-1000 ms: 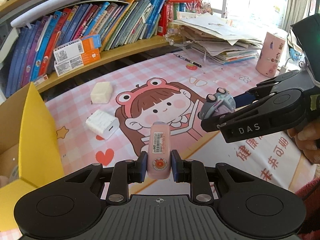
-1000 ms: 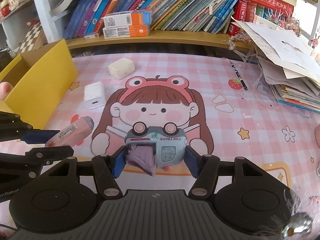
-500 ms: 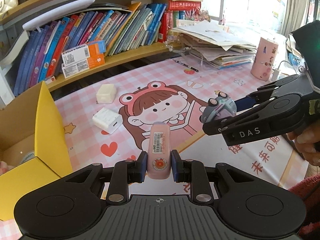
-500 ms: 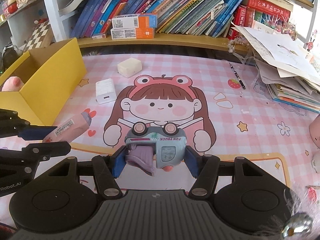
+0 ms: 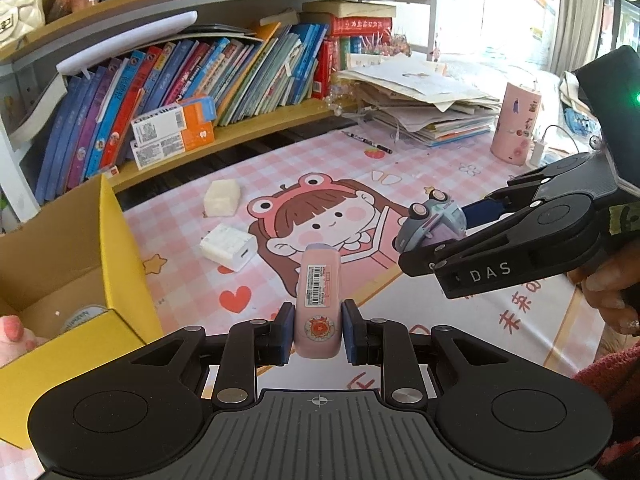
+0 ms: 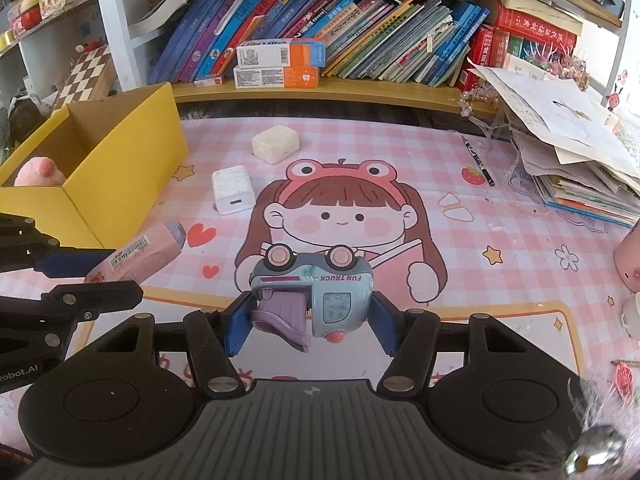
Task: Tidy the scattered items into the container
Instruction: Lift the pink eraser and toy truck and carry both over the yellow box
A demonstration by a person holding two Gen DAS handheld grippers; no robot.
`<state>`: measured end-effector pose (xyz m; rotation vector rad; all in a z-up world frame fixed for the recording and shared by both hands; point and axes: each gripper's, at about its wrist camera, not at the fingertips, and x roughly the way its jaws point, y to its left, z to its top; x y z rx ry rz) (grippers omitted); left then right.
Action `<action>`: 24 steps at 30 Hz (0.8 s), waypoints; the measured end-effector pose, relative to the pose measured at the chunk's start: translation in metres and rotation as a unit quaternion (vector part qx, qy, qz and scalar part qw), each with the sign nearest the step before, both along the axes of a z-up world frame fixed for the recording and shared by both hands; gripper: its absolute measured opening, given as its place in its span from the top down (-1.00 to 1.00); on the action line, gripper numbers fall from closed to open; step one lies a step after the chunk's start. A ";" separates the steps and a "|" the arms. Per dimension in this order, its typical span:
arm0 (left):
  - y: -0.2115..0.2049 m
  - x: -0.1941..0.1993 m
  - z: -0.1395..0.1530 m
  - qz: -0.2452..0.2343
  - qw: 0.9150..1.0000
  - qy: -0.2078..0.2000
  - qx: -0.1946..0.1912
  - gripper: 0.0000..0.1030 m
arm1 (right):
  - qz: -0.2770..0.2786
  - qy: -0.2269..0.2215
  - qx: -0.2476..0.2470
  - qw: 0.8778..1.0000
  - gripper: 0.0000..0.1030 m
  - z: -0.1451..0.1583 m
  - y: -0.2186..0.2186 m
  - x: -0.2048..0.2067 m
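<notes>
Your left tool is clamped on a pink tube, held above the bench just right of the yellow box. Your right tool grips a toy truck, upside down, farther right of the box. A white charger and a cream block lie on the bench near the box. A pink plush sits inside the box.

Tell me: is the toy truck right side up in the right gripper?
Upside down. The truck hangs in the right gripper with its pink wheels on top and the "FUN TRUCK" lettering inverted; the left view also shows the wheels up.
</notes>
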<state>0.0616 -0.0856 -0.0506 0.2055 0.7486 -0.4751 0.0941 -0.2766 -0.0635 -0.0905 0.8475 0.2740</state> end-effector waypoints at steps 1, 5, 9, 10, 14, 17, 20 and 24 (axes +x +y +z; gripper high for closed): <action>0.003 -0.001 0.002 -0.002 1.000 -0.002 -0.001 0.55 | -0.001 -0.001 0.000 1.000 -0.14 0.001 0.003 -0.002; 0.012 -0.004 0.006 -0.008 1.000 -0.007 -0.002 0.55 | -0.005 -0.003 0.001 1.000 -0.14 0.003 0.013 -0.008; 0.022 -0.008 0.008 -0.014 1.000 -0.008 -0.001 0.55 | -0.008 -0.003 0.002 1.000 -0.14 0.004 0.023 -0.012; 0.025 -0.008 0.008 -0.014 1.000 -0.008 -0.001 0.55 | -0.009 -0.002 0.003 1.000 -0.14 0.004 0.026 -0.013; 0.035 -0.011 0.010 -0.015 1.000 -0.010 -0.003 0.55 | -0.008 -0.002 0.003 1.000 -0.14 0.005 0.038 -0.017; 0.043 -0.014 0.011 -0.015 1.000 -0.011 -0.004 0.55 | -0.006 -0.004 0.002 1.000 -0.14 0.006 0.046 -0.019; 0.049 -0.015 0.012 -0.014 1.000 -0.014 -0.006 0.55 | -0.004 -0.007 0.000 1.000 -0.14 0.008 0.053 -0.020; 0.059 -0.015 0.015 -0.011 1.000 -0.019 -0.010 0.55 | 0.001 -0.011 -0.002 1.000 -0.14 0.011 0.063 -0.020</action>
